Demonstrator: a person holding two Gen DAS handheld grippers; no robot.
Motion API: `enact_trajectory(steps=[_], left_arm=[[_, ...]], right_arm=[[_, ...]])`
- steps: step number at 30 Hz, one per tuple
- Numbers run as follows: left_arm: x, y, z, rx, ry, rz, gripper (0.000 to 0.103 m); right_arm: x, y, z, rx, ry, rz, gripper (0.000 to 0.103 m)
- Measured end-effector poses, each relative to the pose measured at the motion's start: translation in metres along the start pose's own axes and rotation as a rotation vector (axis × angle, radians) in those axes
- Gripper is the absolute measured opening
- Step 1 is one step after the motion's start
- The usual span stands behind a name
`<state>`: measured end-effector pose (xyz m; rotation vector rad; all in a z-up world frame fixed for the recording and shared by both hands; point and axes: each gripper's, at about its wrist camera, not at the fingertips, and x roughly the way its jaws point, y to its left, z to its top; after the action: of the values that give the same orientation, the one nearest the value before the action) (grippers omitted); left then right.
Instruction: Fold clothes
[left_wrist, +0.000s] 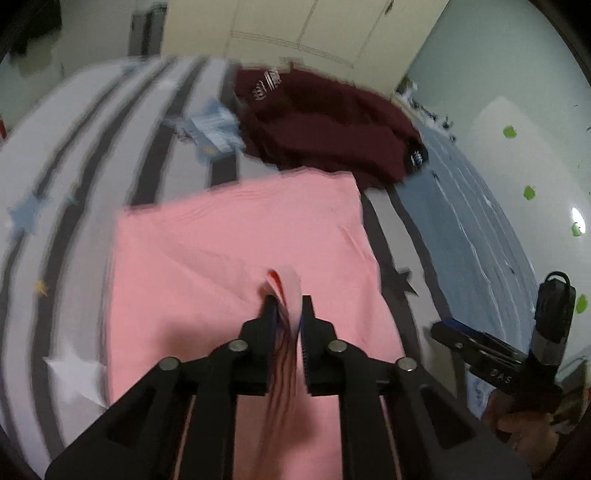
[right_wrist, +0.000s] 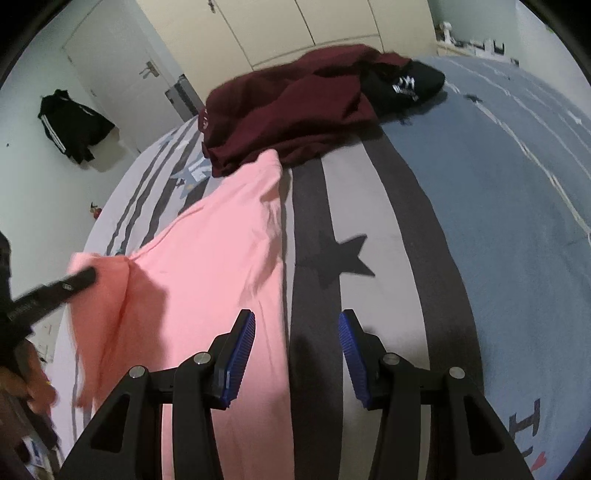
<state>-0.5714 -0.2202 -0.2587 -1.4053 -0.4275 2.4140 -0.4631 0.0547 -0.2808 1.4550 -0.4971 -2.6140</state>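
In the left wrist view, the left gripper (left_wrist: 288, 306) was seen clenched on a fold of the pink garment (left_wrist: 236, 243), which was spread on the striped bed cover (left_wrist: 66, 206); behind it a maroon garment (left_wrist: 317, 122) was heaped, though motion blur left details uncertain; in the right wrist view, the right gripper (right_wrist: 297, 332) was held released, jaws apart, above the pink garment's edge and a dark stripe.

Pink garment (left_wrist: 236, 236) – maroon sweatshirt (right_wrist: 291, 107) (grey-striped, starred bedspread (right_wrist: 351, 206))
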Motion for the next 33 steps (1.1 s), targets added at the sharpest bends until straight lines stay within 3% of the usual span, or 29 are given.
enact_trajectory(steps=[1,4,6,8,11,13,16,17,18,27,29,33], left_arm=[[-0.007,0.002,-0.003,-0.032,-0.010,-0.055,0.017],[-0.047,0.012,-0.018,-0.061,-0.109,-0.101,0.043],[-0.076,0.034,-0.033,-0.089,-0.177,-0.068,0.072],[-0.093,0.059,-0.045,-0.132,-0.211,0.009,0.078],[-0.098,0.089,-0.060,-0.143,-0.192,0.129,0.078],[-0.091,0.105,-0.071,-0.123,-0.147,0.220,0.067],[-0.074,0.109,-0.083,-0.085,-0.070,0.289,0.036],[-0.070,0.108,-0.088,-0.077,-0.054,0.279,0.026],[-0.066,0.106,-0.092,-0.069,-0.040,0.265,0.025],[-0.039,0.069,-0.105,-0.003,-0.032,0.183,0.023],[-0.025,0.071,-0.105,-0.027,-0.002,0.176,0.023],[-0.033,0.072,-0.104,-0.068,-0.028,0.114,0.023]], right_arm=[[0.001,-0.001,-0.001,0.004,0.009,0.005,0.043],[0.003,-0.001,-0.005,0.002,0.028,0.021,0.043],[0.005,0.002,-0.008,-0.014,0.038,0.031,0.043],[0.007,0.008,-0.011,-0.025,0.043,0.042,0.043],[0.015,0.021,-0.016,-0.032,0.067,0.076,0.043],[0.019,0.033,-0.019,-0.042,0.078,0.100,0.043],[0.028,0.056,-0.021,-0.072,0.094,0.142,0.044],[0.033,0.066,-0.022,-0.089,0.100,0.150,0.044],[0.038,0.076,-0.022,-0.107,0.106,0.156,0.044],[0.087,0.123,-0.004,-0.152,0.105,0.163,0.044],[0.098,0.126,-0.001,-0.178,0.110,0.101,0.044],[0.113,0.124,0.005,-0.233,0.094,0.010,0.038]])
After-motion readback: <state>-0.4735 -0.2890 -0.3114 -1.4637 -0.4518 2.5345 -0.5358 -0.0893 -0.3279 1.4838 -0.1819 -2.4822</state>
